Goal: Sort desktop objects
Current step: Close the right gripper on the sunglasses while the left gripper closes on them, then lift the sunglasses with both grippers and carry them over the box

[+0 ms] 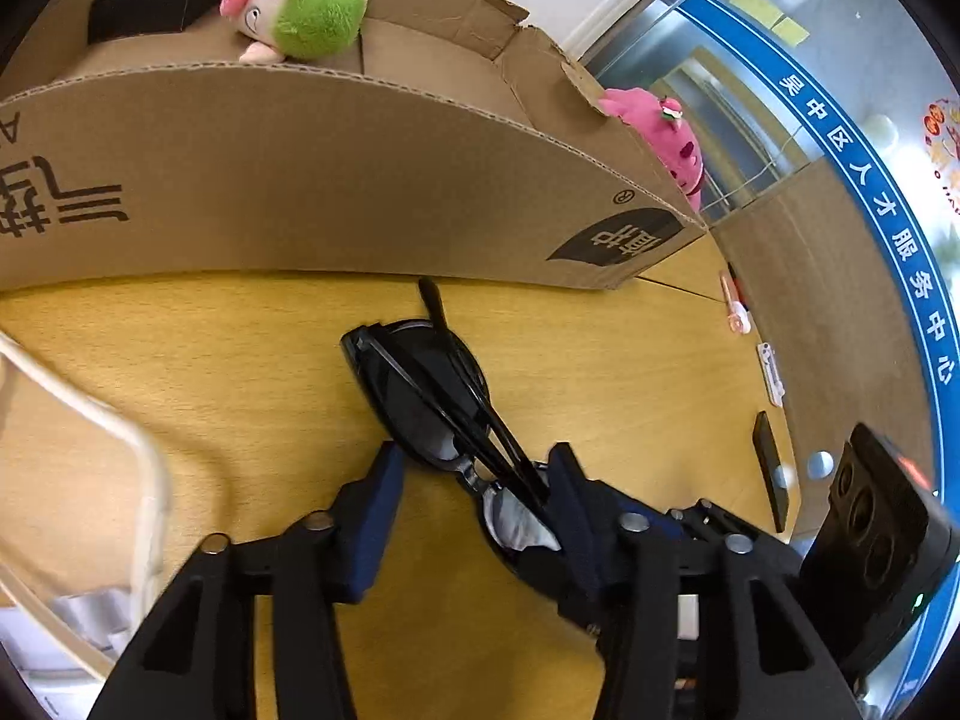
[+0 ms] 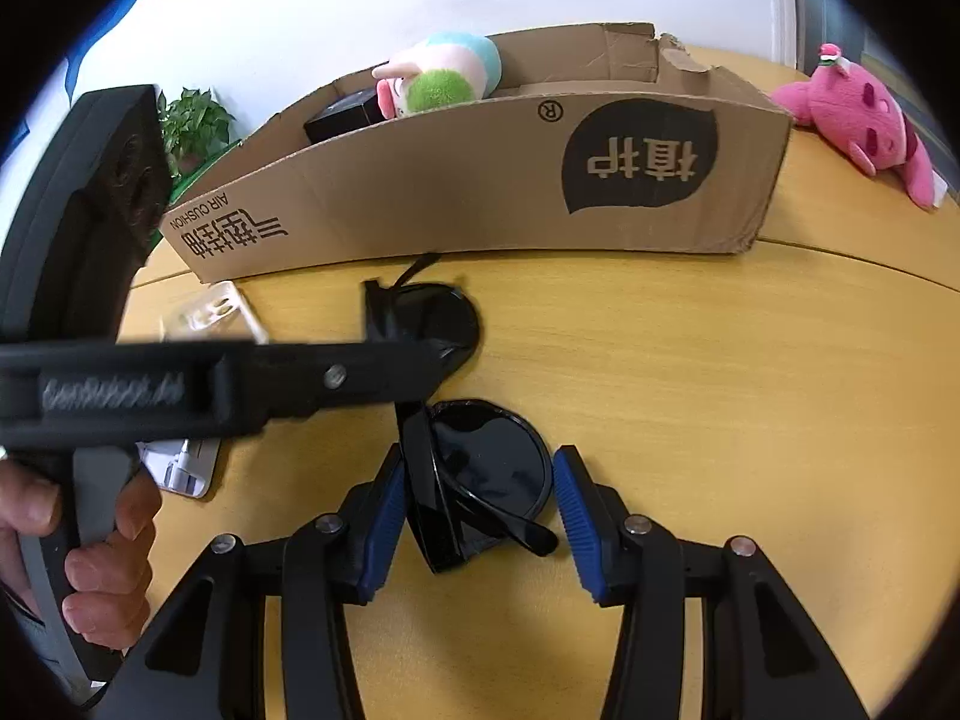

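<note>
Folded black sunglasses (image 1: 420,396) lie on the yellow wooden table (image 1: 210,360), just in front of a long cardboard box (image 1: 300,180). My left gripper (image 1: 474,480) straddles them, and its two pads press on a lens rim and on the folded temples. In the right wrist view my right gripper (image 2: 474,510) is shut on the near lens of the sunglasses (image 2: 486,462), its blue pads (image 2: 384,516) against both sides. The left gripper reaches in across that view from the left, with its tip on the far lens. A person's hand (image 2: 102,570) holds its handle.
The cardboard box (image 2: 480,192) holds a pig plush with a green patch (image 2: 444,78) and a black box (image 2: 342,114). A pink plush (image 2: 858,114) lies at its right end. A clear case (image 2: 210,312) lies at the left. Pens (image 1: 735,306) and a black bar (image 1: 771,468) lie at the right.
</note>
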The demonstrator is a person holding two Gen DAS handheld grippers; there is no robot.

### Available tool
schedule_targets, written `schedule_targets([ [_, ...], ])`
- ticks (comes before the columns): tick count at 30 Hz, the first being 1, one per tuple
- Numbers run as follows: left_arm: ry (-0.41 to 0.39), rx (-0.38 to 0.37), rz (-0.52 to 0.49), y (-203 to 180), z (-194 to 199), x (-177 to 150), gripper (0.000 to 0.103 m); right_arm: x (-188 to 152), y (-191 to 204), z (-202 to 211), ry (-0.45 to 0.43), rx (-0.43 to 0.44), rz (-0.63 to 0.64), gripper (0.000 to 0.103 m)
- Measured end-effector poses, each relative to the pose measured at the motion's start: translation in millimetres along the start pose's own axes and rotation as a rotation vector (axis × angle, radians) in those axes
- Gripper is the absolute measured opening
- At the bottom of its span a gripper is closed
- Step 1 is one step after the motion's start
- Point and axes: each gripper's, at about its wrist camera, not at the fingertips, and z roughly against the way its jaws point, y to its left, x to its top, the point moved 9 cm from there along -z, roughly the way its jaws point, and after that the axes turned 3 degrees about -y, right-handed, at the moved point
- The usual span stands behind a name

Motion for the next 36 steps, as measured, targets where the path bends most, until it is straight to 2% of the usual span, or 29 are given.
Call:
schedule_targets([
  [1,0.001,-0.021,0.012,-1,-1,0,0.039,-1,1,0,0.000,-0.005,0.010,0.047],
  [2,0.003,-0.047,0.023,-2,-1,0,0.025,-2,1,1,0.001,-0.009,0.019,0.047],
  [3,0.014,-0.086,0.028,-6,-2,-1,0.019,-2,2,1,0.000,-0.012,0.027,0.047],
  [7,0.001,-0.069,-0.003,-9,0,0,0.018,-3,4,1,-0.002,-0.008,0.033,0.047],
  [9,0.004,-0.066,-0.002,-9,-1,-1,0.014,-3,7,0,-0.003,-0.002,0.041,0.049],
  [13,-0.001,-0.053,-0.003,-9,0,-2,0.013,-2,17,-4,-0.010,0.009,0.054,0.062],
  [15,-0.004,-0.056,-0.003,-10,2,-1,0.010,-2,21,-6,-0.017,-0.001,0.073,0.062],
  [17,-0.009,-0.050,-0.007,-11,5,-1,0.010,-1,24,-6,-0.021,0.003,0.078,0.054],
  [23,-0.026,-0.054,-0.041,-20,18,-1,0.008,-1,27,0,-0.028,0.023,0.059,0.053],
  [31,-0.126,-0.075,-0.143,-57,65,28,0.008,37,33,42,-0.155,0.024,0.074,0.051],
  [36,-0.195,-0.103,-0.236,-92,102,69,0.008,79,39,76,-0.255,0.014,0.110,0.051],
])
